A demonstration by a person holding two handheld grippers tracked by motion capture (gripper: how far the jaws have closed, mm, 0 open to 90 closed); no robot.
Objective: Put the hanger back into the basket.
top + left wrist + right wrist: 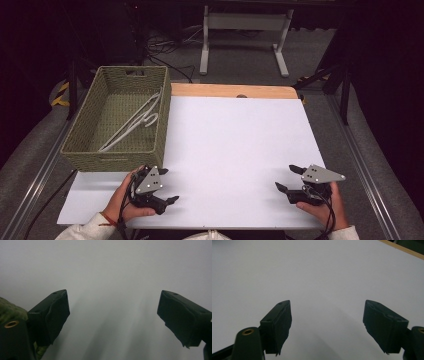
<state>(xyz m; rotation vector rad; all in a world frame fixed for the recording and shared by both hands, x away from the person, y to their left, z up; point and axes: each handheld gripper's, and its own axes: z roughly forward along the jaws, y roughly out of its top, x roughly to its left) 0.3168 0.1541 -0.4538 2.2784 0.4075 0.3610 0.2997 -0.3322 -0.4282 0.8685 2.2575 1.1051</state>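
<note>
Near the table's front edge, the left gripper (166, 185) rests by the basket's near corner, jaws spread with nothing between them; the right gripper (289, 178) sits well apart at the right, jaws likewise parted and empty; farther back, white hangers (134, 122) lie inside the woven basket (84, 131) on the white table (235, 145).

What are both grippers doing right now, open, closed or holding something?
Left gripper: open, nothing between its jaws, low over the white table.
Right gripper: open, nothing held, over the same table.
</note>
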